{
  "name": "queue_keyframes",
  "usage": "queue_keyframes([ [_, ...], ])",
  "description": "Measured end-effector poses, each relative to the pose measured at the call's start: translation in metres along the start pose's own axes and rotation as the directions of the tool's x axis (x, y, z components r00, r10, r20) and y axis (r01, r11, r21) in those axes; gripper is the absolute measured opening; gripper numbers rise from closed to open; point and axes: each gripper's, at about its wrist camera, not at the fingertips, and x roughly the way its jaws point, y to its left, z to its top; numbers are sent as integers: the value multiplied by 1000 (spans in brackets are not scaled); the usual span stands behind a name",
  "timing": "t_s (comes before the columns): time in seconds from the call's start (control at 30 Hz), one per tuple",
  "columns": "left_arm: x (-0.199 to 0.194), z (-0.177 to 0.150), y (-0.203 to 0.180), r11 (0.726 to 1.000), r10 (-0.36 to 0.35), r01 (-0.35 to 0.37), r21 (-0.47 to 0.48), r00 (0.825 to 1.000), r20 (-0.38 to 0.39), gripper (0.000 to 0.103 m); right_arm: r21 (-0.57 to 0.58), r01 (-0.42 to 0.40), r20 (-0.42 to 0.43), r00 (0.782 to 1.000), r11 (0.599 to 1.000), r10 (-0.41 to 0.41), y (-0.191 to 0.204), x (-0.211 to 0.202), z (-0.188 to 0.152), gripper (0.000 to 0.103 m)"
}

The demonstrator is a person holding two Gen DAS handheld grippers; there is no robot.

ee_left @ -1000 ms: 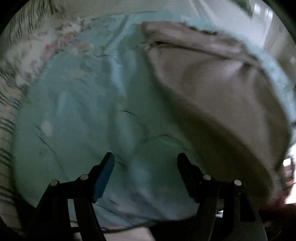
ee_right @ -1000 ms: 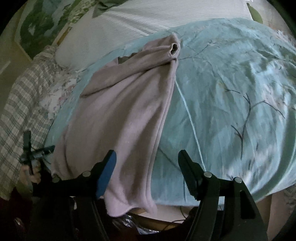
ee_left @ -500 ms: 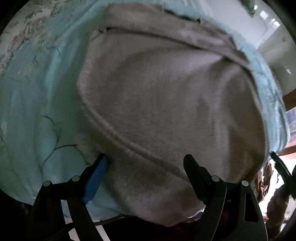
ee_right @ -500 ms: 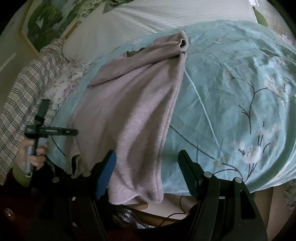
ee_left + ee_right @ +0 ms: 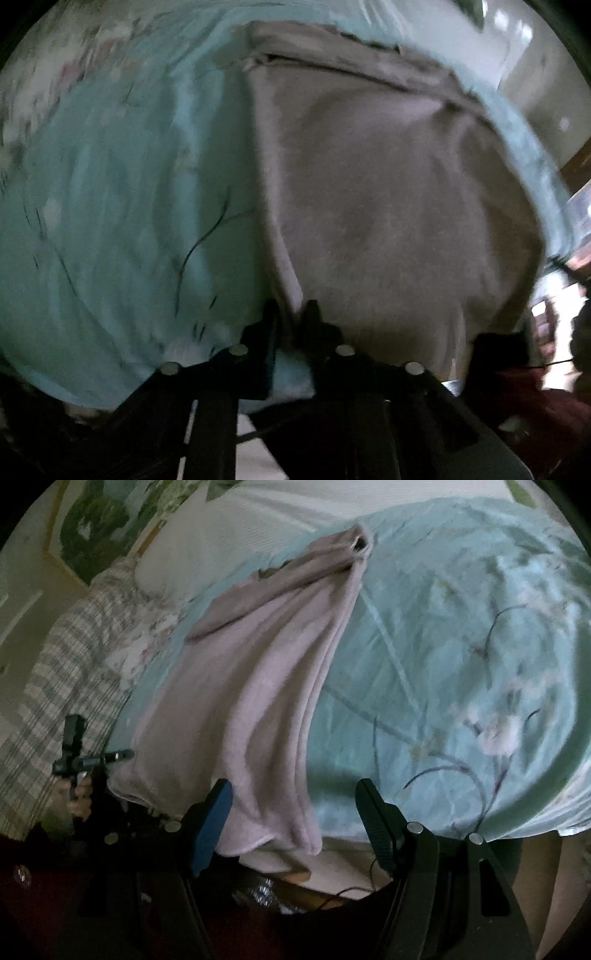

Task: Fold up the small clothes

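A mauve-grey knit garment (image 5: 258, 686) lies lengthwise on a pale blue floral bedspread (image 5: 461, 657), its lower hem hanging over the near bed edge. In the left wrist view the garment (image 5: 388, 206) fills the right half. My left gripper (image 5: 290, 314) is shut on the garment's left hem edge. It also shows in the right wrist view (image 5: 92, 757), at the garment's left corner. My right gripper (image 5: 293, 805) is open, its fingers on either side of the hanging right hem without touching it.
A white pillow (image 5: 240, 528) and a plaid blanket (image 5: 62, 672) lie at the head and left of the bed. A framed picture (image 5: 99, 528) hangs on the wall behind. Below the bed edge there are dark items and a cable (image 5: 351, 893).
My left gripper moved onto the garment's hem and closed on it; it was open half a second ago. My right gripper stayed open and shifted slightly.
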Motion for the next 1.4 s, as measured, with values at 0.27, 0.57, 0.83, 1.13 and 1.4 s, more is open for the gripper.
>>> queue_keyframes([
  [0.27,7,-5,-1,997,-81,81,12,996,37,74,-60,-56,-118,992,997,48,-6,30,-16,70],
  [0.57,25,-23,-24,981,-63,64,182,998,-11,61,-79,-150,-120,983,985,140,5,60,-21,28],
  [0.83,20,-33,-16,985,-64,59,162,998,27,4,20,-303,3,953,953,303,-5,1,-24,10],
  [1.13,20,-40,1,984,-141,141,112,990,-8,13,80,-303,-11,952,950,305,-18,8,-24,16],
  [1.4,33,-37,-4,977,-188,190,96,982,-32,21,97,-302,34,953,948,301,-34,24,-16,67],
])
